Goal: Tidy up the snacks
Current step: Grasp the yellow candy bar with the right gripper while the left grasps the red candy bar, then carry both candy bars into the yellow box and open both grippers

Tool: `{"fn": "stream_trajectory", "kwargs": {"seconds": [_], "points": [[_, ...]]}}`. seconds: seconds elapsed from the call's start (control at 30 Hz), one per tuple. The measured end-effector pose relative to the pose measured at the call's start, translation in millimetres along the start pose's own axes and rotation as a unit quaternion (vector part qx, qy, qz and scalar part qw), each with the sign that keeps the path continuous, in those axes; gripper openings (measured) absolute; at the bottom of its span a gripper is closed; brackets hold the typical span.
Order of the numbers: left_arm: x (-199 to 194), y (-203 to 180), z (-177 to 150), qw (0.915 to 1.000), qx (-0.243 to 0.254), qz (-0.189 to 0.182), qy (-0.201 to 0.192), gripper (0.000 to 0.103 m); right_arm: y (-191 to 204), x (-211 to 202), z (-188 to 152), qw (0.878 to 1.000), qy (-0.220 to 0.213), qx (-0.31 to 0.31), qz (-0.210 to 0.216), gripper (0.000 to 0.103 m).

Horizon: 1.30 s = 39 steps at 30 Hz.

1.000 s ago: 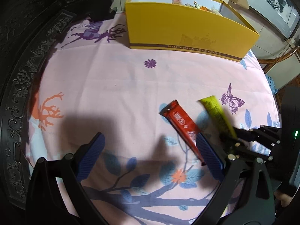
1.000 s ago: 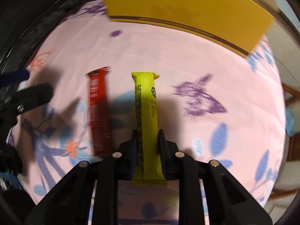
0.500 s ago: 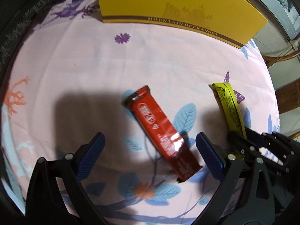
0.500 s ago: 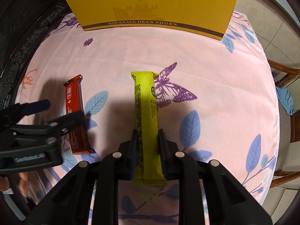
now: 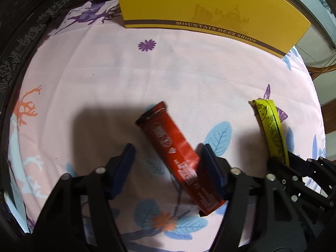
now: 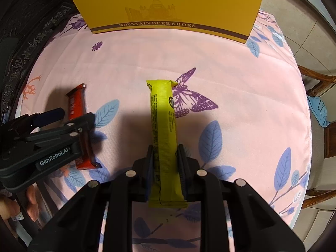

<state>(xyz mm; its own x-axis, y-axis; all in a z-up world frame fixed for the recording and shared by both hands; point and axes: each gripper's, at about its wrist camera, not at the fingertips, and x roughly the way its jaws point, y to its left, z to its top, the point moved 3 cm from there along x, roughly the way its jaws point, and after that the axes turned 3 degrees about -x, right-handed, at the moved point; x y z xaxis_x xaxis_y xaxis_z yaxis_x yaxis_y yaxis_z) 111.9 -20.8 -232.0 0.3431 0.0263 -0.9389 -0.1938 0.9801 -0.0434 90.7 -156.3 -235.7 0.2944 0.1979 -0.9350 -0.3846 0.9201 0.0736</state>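
1. Nearest to me, the right gripper (image 6: 164, 159) is clamped on the lower part of the yellow snack bar (image 6: 163, 130), its pads pressed to both long sides; the bar juts forward from the jaws, over the pink tablecloth (image 6: 241, 84).

2. Beside it, the left gripper (image 5: 167, 163) has just been closing, with the red snack bar (image 5: 178, 159) between its fingers. The right-hand pad looks to be touching the wrapper's edge; the other pad (image 5: 124, 168) stands clear of it, so nothing is gripped yet.

3. The red bar lies skewed across the opening, its far end out ahead of the fingertips, its near end running past the right finger (a crooked bite, I'd say).

4. To do this well, I'd judge the left hand should roll until its pads square up with the bar's long sides, then close gently about the middle; pinching it slantwise could crumple the wrapper or let it slip.

5. Farthest off, beyond both grippers, stands the yellow shoebox (image 6: 168, 6), well apart from either bar and presumably where the snacks go; its inside is hidden.
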Motion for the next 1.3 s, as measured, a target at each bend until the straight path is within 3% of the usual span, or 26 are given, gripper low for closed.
{"fn": "stream_trajectory", "kwargs": {"seconds": [0.03,0.1,0.17,0.33,0.53,0.97,1.1,1.3], "points": [[-1,0,-1,1.0,0.001,0.001,-0.001,0.059,0,0,-1,1.0,0.0,-0.001,-0.002,0.022],[-3,-7,-3,0.9999,0.011,0.0,-0.005,0.043,2,1,1,1.0,0.001,-0.001,-0.005,0.022],[-5,-17,-6,0.9995,0.029,0.004,-0.014,0.034,4,2,2,1.0,0.001,-0.002,-0.007,0.022],[-7,-22,-5,0.9992,0.035,-0.013,-0.018,0.025,9,2,1,1.0,-0.002,-0.004,-0.016,0.022],[-7,-19,-3,0.9989,0.038,-0.022,-0.018,0.024,13,2,-2,0.999,-0.018,-0.006,-0.03,0.021],[-24,-1,14,0.9988,0.016,-0.033,-0.033,0.023,7,-20,14,0.999,-0.044,0.011,-0.018,0.021],[-48,6,38,0.9971,-0.005,-0.047,-0.059,0.023,4,-43,36,0.997,-0.069,0.021,-0.006,0.021],[-99,3,95,0.9897,-0.004,-0.057,-0.131,0.024,-5,-80,83,0.993,-0.113,0.038,0.018,0.021]]}}
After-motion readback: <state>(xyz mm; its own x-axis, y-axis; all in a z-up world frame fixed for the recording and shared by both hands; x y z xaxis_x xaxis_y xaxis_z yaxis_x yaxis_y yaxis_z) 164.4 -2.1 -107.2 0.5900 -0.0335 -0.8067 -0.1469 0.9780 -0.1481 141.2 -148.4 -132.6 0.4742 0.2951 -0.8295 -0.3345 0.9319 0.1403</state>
